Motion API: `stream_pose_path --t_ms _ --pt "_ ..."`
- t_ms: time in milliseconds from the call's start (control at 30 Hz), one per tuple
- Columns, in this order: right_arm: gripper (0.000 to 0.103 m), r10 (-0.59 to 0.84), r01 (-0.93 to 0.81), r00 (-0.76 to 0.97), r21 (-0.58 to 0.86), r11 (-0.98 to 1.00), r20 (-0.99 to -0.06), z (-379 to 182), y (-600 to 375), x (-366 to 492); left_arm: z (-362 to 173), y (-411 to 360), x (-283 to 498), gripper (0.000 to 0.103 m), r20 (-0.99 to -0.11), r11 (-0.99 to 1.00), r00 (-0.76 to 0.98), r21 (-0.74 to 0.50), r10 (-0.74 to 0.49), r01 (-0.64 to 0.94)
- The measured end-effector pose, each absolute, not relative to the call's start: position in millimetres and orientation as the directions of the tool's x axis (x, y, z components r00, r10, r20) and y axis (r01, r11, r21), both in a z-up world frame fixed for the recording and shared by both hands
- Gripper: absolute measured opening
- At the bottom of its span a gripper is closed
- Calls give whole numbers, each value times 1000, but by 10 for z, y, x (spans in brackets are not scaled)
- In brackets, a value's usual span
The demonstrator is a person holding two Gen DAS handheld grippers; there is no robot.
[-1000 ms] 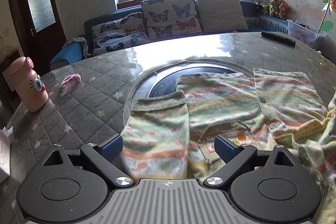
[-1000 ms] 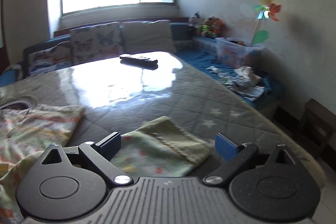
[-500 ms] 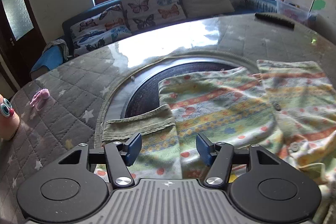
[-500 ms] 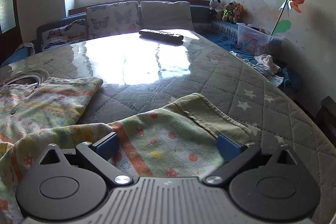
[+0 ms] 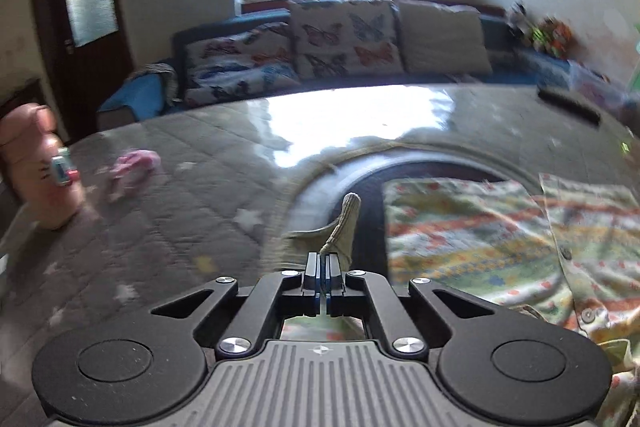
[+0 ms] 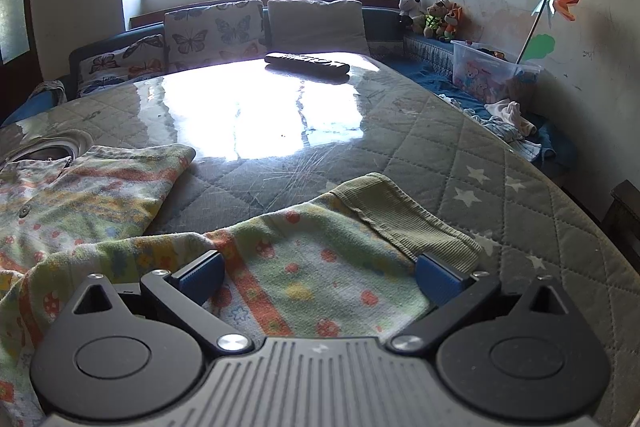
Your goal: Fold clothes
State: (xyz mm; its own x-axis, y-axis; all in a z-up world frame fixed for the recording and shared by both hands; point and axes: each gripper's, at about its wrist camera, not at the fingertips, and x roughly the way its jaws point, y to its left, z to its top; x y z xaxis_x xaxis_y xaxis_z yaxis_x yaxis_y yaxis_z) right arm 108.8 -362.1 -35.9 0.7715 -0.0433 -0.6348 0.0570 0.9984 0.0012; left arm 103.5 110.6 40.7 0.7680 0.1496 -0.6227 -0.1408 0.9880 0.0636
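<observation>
sleeve cuff [image 5: 347,223] seemingly pinched in closed left gripper [image 5: 322,269]

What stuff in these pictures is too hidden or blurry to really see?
- Left wrist view: the pink bottle and small pink thing are motion-blurred.
- Left wrist view: the left gripper hides the sleeve cuff below its shut pads.
- Right wrist view: the right gripper covers the near sleeve.
- Right wrist view: the remote's writing is too small.
</observation>
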Motion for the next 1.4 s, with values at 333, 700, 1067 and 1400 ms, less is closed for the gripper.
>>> stream_pose_path --t_ms 333,700,1067,1400 --pt "103 -48 58 774 -5 998 -632 -366 -3609 1086 534 1765 -4 2 -559 905 744 29 366 -424" --pt "103 -52 48 769 -23 999 -637 -357 -3572 1094 127 1905 -451 1 -640 852 631 74 440 -519" --pt "103 -25 33 754 0 999 -656 -355 -3559 1226 127 1949 -345 7 -663 844 587 130 465 -520" --pt "99 92 -98 775 26 995 -625 -33 -3371 1234 428 1680 -279 29 -626 916 690 106 363 -386"
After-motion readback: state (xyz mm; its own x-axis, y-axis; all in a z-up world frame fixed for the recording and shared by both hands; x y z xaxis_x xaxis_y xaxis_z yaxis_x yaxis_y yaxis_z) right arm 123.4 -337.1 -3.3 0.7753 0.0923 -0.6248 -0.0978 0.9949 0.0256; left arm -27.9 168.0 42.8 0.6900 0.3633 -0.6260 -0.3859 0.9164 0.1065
